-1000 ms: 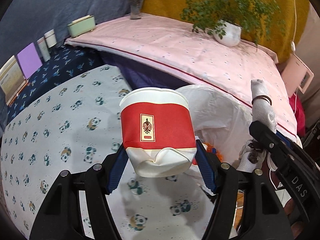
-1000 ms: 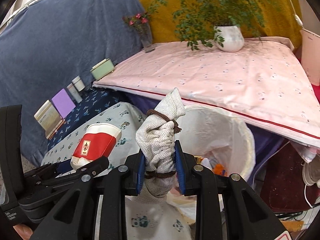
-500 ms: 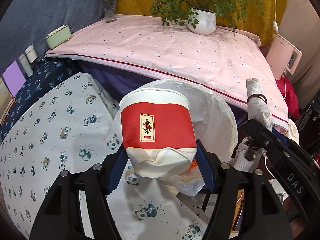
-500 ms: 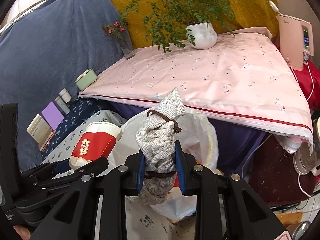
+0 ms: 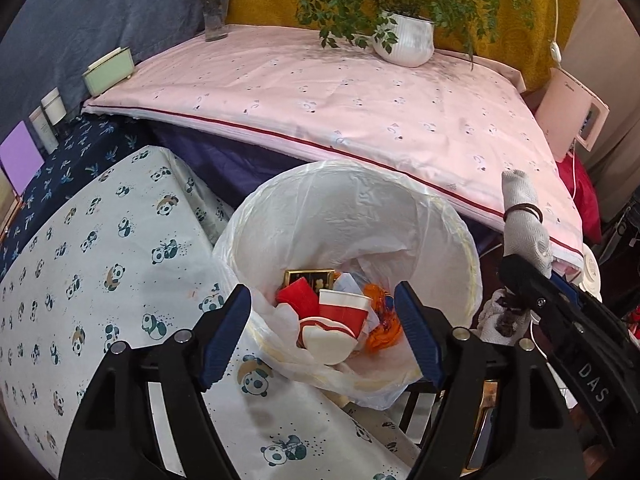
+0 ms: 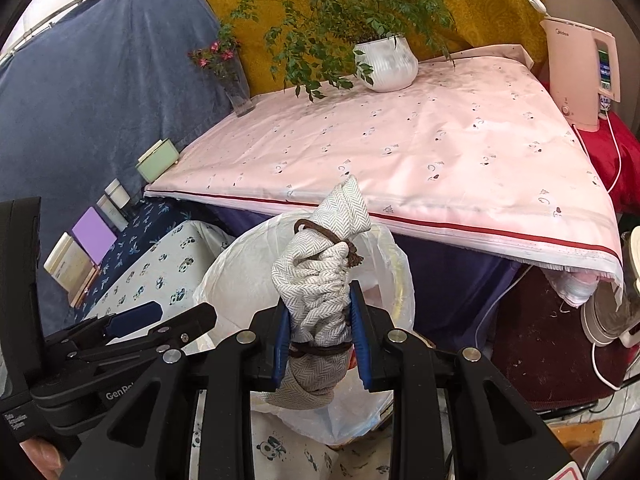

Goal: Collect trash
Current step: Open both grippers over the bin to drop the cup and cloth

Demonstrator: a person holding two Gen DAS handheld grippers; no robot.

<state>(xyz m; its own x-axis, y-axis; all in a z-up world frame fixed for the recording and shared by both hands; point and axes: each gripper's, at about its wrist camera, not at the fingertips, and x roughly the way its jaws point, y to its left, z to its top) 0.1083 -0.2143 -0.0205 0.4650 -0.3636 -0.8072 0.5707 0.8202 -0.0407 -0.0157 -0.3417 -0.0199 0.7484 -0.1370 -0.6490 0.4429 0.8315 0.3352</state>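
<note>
The jaws of the left gripper [image 5: 322,334] stand apart with nothing between them, having just been opening, and they hang over the mouth of the lined bin [image 5: 460,236]. The red-and-white paper cup [image 5: 342,314] lies on its side inside the bin, on top of other rubbish next to an orange wrapper [image 5: 382,334]. The jaws of the right gripper [image 6: 320,334] are clamped on a grey herringbone cloth bundle [image 6: 316,280] tied with a brown cord [image 6: 324,236], held upright beside the bin. The bin stands between the panda-print bench [image 5: 100,260] and a pink-covered bench [image 5: 360,108].
</note>
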